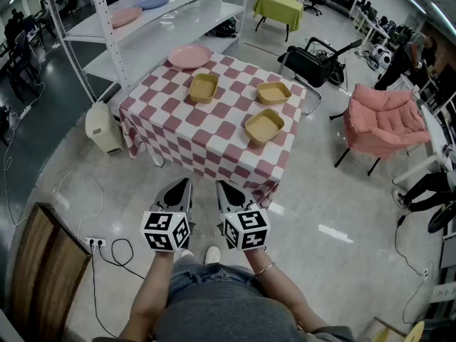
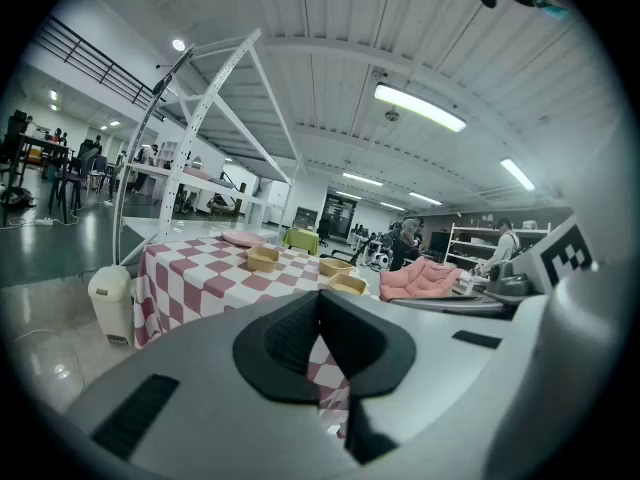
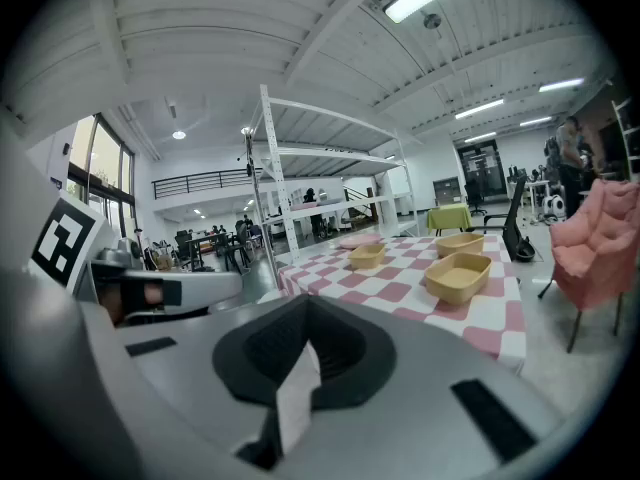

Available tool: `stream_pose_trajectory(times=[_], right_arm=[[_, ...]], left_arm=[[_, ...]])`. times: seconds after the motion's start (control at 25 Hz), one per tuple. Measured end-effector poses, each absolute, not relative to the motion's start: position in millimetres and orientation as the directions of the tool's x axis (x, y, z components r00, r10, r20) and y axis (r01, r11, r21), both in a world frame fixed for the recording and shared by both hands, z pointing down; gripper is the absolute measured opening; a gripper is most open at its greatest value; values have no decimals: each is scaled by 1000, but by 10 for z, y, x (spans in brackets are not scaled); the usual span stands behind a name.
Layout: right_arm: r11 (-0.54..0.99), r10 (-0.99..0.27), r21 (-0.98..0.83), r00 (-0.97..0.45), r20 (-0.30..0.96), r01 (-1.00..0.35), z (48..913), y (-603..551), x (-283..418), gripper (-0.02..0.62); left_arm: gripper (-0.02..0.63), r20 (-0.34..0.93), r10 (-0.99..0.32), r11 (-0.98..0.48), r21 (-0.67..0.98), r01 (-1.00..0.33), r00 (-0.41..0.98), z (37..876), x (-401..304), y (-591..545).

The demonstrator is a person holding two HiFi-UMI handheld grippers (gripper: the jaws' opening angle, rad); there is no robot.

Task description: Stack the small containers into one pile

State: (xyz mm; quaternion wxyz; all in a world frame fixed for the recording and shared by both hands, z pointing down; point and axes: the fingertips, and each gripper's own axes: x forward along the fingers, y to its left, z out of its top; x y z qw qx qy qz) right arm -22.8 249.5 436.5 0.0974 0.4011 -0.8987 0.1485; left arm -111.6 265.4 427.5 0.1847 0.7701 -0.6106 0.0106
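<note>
Three small tan containers stand apart on the red-and-white checked table [image 1: 214, 130]: one at the back left [image 1: 204, 87], one at the back right [image 1: 273, 92], one nearer the front right [image 1: 264, 126]. Both grippers hang over the floor in front of the table, well short of it. My left gripper [image 1: 185, 182] is shut with nothing in it, and my right gripper [image 1: 221, 186] is shut and empty too. Past the closed left gripper [image 2: 320, 298], the containers [image 2: 262, 258] look far off. The right gripper [image 3: 305, 306] faces the nearest container [image 3: 459, 277].
A pink plate [image 1: 189, 56] lies at the table's far corner. A white shelf rack [image 1: 164, 20] stands behind, a white bin [image 1: 102, 127] to the table's left. A pink armchair [image 1: 385, 127] and a black chair [image 1: 313, 63] are on the right. Cables and a power strip [image 1: 96, 242] lie on the floor.
</note>
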Motion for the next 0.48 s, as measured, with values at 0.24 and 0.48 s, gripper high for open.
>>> stream_pose_trajectory(times=[0.24, 0.48], right_arm=[[629, -699, -184, -653, 291, -755, 4385, 2476, -243, 8], [626, -699, -198, -655, 286, -755, 4410, 2445, -265, 9]], left_arm=[[17, 248, -937, -182, 255, -950, 246, 4331, -1155, 2637], [17, 254, -938, -172, 246, -954, 235, 4374, -1213, 2618]])
